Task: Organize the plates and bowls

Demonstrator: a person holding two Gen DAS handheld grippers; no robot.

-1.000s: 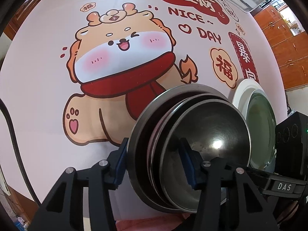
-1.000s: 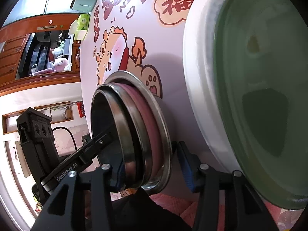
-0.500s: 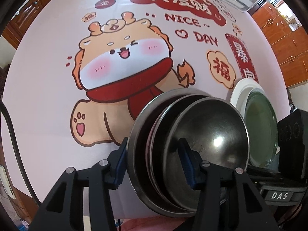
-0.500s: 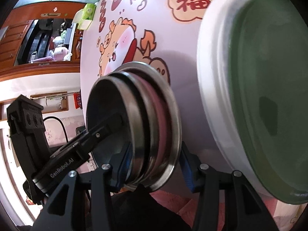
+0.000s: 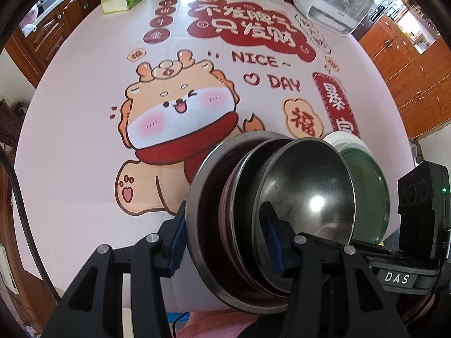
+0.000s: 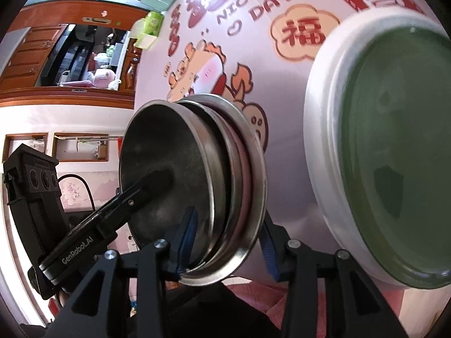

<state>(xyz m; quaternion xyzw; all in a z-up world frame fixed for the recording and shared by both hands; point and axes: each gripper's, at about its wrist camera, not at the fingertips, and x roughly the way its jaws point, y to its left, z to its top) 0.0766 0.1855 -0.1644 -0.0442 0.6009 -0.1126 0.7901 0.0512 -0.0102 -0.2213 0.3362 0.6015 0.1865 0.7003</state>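
The left gripper (image 5: 222,238) is clamped on the nested stack of round steel bowls (image 5: 282,214), one blue pad outside the widest rim and the other inside the innermost bowl. The right gripper (image 6: 225,243) straddles the same stack (image 6: 197,191) from the other side; its jaws have just been closing, and its pads seem to press on the rims, though the far pad is partly hidden. Compared with a second ago, more of the pink cartoon-printed tablecloth (image 5: 84,140) shows around the stack, so the stack has been lifted from the near edge of the table. Just beside it, near the right corner, lies the dark green glass plate on the white round plate (image 5: 341,138). Probably the stack will be carried there or set aside.
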